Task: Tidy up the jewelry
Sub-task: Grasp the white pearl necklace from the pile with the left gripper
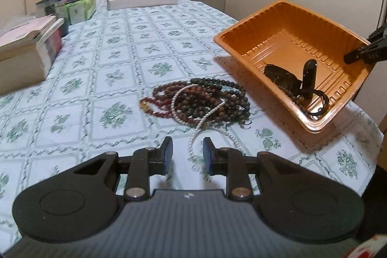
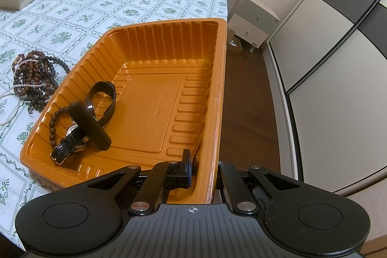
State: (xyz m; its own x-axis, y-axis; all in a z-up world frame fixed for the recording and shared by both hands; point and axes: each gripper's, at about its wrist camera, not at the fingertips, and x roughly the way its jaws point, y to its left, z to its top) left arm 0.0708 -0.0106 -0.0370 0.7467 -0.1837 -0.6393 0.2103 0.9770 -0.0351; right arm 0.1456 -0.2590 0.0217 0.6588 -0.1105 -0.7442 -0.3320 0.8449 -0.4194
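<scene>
Orange tray [image 2: 154, 45] at the right edge of the counter [image 1: 135, 45], tilted with its right side lifted off the cloth; long axis running near to far in the right wrist view. Right tool [image 2: 203, 167] pinching the tray's near right wall, one pad inside, the other outside, pressed tight on the thin plastic. Inside the tray, gathered in the low left corner: a black watch [image 2: 69, 146] lying with its strap aimed near-left to far-right, a black strap loop [image 2: 102, 98] standing on edge, a short string of dark beads [image 2: 54, 122] curving along the left wall. Embossed code on the tray floor [image 2: 160, 116], too faint to read in full.

Left of the tray, on the green-flowered cloth, a heap of bead necklaces [image 1: 205, 100]: brown and dark green strands coiled together, a red strand with a gold clasp [image 1: 154, 108] at the left edge, a pearl string [image 1: 193, 137] trailing from the heap toward the near side. Left tool [image 1: 188, 154] low over the cloth just near the heap, spread slightly, blue pads either side of the pearl string's tail without pressing on it.

Far left: stacked books [image 1: 29, 45], green tissue packs [image 1: 79, 9], print too small to read.
</scene>
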